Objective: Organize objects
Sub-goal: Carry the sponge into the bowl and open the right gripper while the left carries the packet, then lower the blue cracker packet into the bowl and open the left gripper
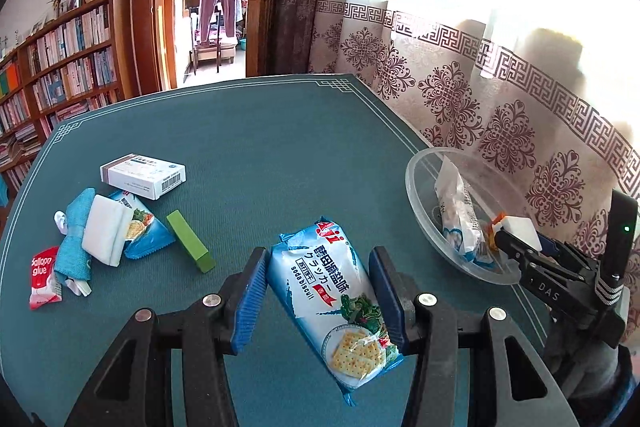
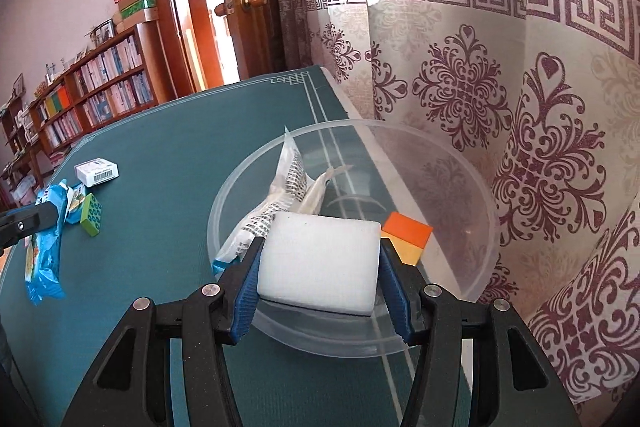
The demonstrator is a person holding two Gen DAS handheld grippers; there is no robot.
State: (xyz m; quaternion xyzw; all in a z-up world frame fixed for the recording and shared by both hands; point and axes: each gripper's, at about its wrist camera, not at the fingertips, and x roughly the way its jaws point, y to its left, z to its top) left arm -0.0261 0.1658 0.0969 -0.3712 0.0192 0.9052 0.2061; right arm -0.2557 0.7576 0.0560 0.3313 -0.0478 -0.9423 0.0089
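My left gripper is shut on a blue soda biscuit packet and holds it above the green table mat. My right gripper is shut on a white sponge block over the near rim of a clear plastic bowl. The bowl holds a white snack packet and an orange-yellow block. In the left wrist view the bowl sits at the right with the right gripper and sponge at its edge.
At the left of the mat lie a white box, a second white sponge, another blue packet, a green block, a teal cloth and a red balloon glue sachet. A patterned curtain hangs right behind the bowl.
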